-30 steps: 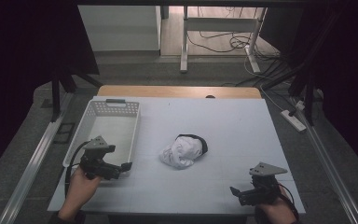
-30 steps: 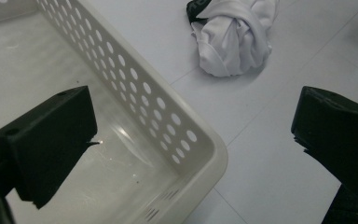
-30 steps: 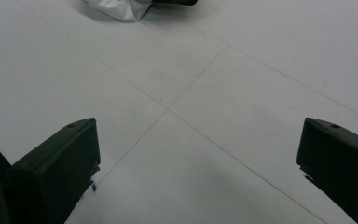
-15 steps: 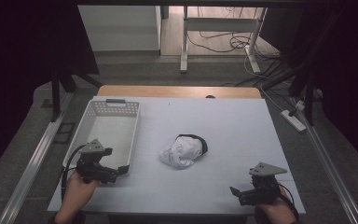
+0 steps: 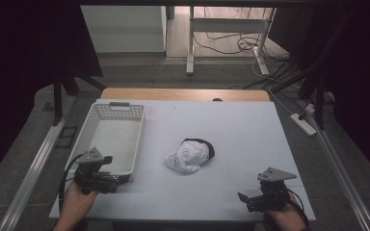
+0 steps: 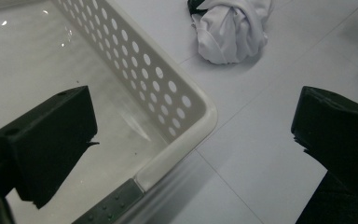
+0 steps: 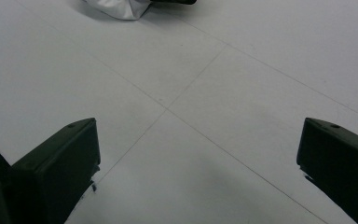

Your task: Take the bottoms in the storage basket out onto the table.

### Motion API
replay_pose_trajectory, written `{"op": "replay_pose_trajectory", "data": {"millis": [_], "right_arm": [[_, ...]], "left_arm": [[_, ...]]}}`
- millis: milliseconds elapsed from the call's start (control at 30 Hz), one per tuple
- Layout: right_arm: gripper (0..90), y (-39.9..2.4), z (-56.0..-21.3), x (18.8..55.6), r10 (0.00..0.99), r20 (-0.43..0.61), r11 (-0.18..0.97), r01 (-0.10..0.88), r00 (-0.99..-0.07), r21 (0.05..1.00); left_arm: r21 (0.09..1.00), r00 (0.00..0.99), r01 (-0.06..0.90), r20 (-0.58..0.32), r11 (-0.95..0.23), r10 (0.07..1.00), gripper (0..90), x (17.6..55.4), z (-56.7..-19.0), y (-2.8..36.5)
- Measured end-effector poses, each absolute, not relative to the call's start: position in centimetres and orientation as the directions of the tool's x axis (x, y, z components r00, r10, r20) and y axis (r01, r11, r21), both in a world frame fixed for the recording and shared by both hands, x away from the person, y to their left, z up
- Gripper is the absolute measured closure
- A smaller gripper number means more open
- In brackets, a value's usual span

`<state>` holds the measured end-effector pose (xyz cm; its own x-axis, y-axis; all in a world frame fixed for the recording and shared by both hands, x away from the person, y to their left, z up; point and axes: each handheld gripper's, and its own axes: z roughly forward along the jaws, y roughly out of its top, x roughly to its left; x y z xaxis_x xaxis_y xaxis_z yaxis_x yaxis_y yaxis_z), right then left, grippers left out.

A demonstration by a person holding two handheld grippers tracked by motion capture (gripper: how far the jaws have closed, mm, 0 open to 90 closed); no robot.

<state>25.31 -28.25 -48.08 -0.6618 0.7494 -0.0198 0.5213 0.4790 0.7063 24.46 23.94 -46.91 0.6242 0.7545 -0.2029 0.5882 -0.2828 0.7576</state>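
White basket (image 5: 107, 139) sits empty; crumpled white cloth (image 5: 189, 156) lies just beside it

My left gripper (image 6: 193, 140) has its two black jaws spread wide, one at the lower left of the frame, the other at the lower right. Between them sits the rounded corner of a white perforated basket (image 6: 186, 109), its floor bare in the upper left. At the top, right of centre, a bunched white cloth (image 6: 233, 28) lies on the white table (image 6: 265, 154), apart from the basket.
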Motion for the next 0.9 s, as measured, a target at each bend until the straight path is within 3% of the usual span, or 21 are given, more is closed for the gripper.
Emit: {"op": "replay_pose_trajectory", "data": {"millis": [900], "right_arm": [[0.0, -28.2, -48.1, 25.3, 0.75, -0.021, 0.48, 0.523, -0.661, 0.705]], "left_arm": [[0.748, 0.607, 0.604, -0.209, -0.274, 0.767, 0.0, 22.4, -47.7, 24.9]]}}
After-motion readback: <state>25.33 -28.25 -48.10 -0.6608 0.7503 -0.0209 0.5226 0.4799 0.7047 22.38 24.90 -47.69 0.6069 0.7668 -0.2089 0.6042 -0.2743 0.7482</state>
